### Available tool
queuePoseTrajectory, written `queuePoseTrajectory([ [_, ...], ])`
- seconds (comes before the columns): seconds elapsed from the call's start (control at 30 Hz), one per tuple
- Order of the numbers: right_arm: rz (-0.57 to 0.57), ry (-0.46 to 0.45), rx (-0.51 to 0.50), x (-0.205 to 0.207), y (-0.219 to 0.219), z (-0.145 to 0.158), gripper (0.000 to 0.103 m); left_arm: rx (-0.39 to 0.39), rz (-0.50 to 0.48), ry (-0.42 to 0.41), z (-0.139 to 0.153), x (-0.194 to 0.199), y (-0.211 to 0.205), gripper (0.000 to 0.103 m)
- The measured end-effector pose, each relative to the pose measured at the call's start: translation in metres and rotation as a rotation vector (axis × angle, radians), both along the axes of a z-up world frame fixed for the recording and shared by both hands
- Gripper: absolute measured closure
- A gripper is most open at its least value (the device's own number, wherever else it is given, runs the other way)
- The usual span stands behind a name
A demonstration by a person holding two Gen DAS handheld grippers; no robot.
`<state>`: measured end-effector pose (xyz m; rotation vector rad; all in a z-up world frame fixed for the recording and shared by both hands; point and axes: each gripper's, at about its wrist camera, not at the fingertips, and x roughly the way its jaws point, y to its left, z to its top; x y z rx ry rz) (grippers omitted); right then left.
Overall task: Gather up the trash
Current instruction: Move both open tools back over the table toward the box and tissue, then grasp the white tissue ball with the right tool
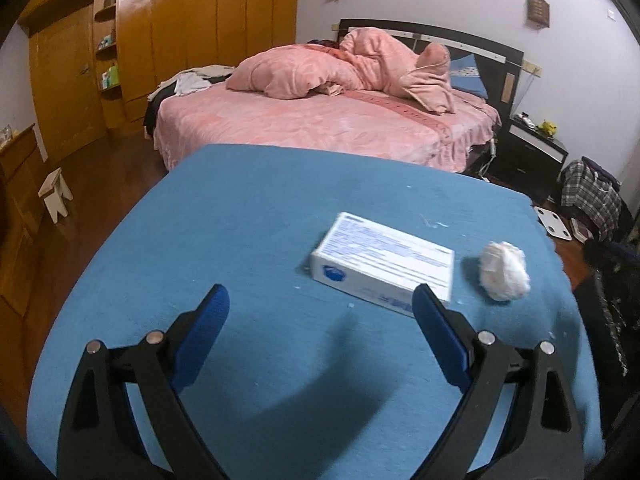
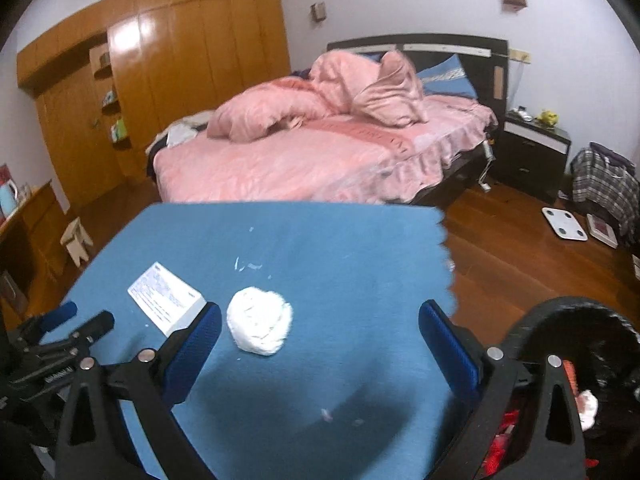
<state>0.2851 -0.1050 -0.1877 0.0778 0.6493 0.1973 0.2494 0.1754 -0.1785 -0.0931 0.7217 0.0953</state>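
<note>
A white cardboard box with blue print (image 1: 382,264) lies on the blue cloth-covered table (image 1: 240,220), with a crumpled white tissue ball (image 1: 504,271) to its right. My left gripper (image 1: 320,300) is open and empty, just short of the box, its right finger next to the box's near corner. In the right wrist view my right gripper (image 2: 320,316) is open and empty, with the tissue ball (image 2: 259,326) between its fingers, nearer the left one. The box (image 2: 166,298) lies left of it. The left gripper (image 2: 60,328) shows at the far left.
A black trash bin (image 2: 576,380) with red and white scraps inside stands beside the table at lower right. Small white paper bits (image 2: 248,266) lie on the cloth. Beyond the table are a pink bed (image 1: 320,120), wooden wardrobes, a white stool (image 1: 54,194) and a nightstand.
</note>
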Motion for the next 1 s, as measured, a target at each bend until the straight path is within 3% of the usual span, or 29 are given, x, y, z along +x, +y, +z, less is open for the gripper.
queuePoseTrajectory([
  [0.23,0.04,0.056,-0.019,0.016,0.029,-0.027,0.014,0.011,0.002,0.01,-0.009,0.007,0.007,0.013],
  [0.43,0.082,0.112,-0.037,0.025,0.044,-0.049,0.028,0.006,-0.003,0.013,-0.013,0.009,0.004,0.013],
  [0.53,0.122,0.152,-0.017,0.029,0.048,-0.057,0.048,0.005,-0.011,0.011,-0.013,0.009,0.0,0.013],
  [0.57,0.13,0.153,-0.01,0.029,0.047,-0.057,0.061,0.004,-0.015,0.008,-0.012,0.009,-0.002,0.013],
  [0.67,0.139,0.141,-0.006,0.026,0.044,-0.054,0.069,-0.006,-0.028,0.007,-0.012,0.01,-0.01,0.013],
  [1.0,0.077,0.135,0.012,0.021,0.021,-0.049,0.07,-0.008,-0.073,0.04,-0.02,0.022,-0.045,0.013],
])
